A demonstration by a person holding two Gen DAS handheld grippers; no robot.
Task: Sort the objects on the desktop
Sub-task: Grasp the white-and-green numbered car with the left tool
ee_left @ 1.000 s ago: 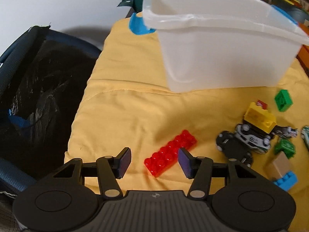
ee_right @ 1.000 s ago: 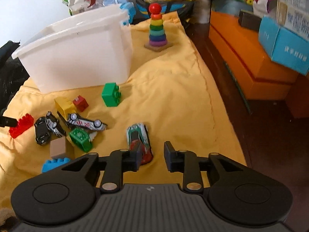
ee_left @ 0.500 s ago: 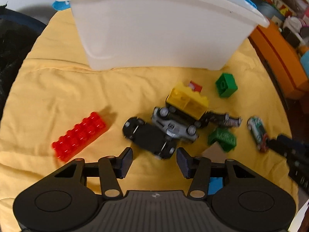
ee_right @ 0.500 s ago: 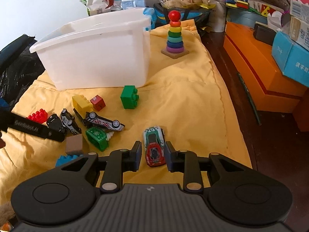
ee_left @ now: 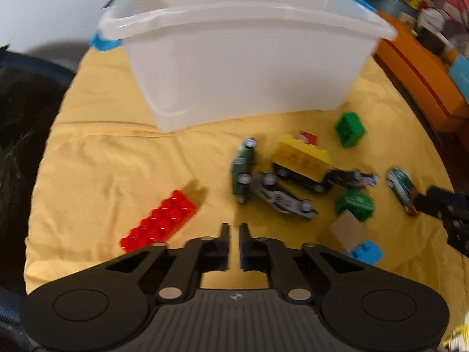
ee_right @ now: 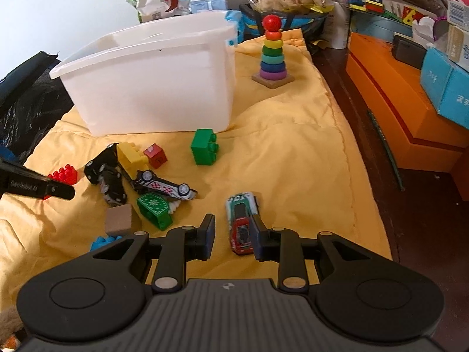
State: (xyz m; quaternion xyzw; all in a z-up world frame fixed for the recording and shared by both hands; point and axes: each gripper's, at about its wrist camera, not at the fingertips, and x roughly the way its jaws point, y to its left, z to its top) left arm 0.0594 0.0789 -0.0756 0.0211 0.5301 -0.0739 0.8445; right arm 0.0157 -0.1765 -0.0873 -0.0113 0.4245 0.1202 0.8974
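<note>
A motion-blurred left wrist view softens the toys on the yellow cloth [ee_left: 111, 152]; its right edge cuts off the right gripper [ee_right: 231, 234], seen there only as dark fingers. In the right wrist view, the left gripper [ee_left: 234, 231] shows only as a black finger at the left edge, covering part of the red brick [ee_left: 159, 221]. The inside of the white bin [ee_right: 152, 88] is mostly hidden by its smooth plastic wall.

The left gripper's jaws have just been closing to a narrow slit with nothing between them, above bare cloth between the studded red brick and a tipped black car [ee_left: 243, 170], which now lies on its side where half a second ago it sat flat before the jaws. The right gripper's fingers stand narrowly apart around the tail of a red-and-green car [ee_right: 241, 223]; whether the pads touch it cannot be told. That car has slid further between them than a second ago.

Nearby lie a yellow brick [ee_right: 132, 155], a green brick [ee_right: 203, 146], a tan cube [ee_right: 118, 220] and a blue brick [ee_left: 366, 252], partly hidden. A ring stacker [ee_right: 272, 52] stands upright beyond.
</note>
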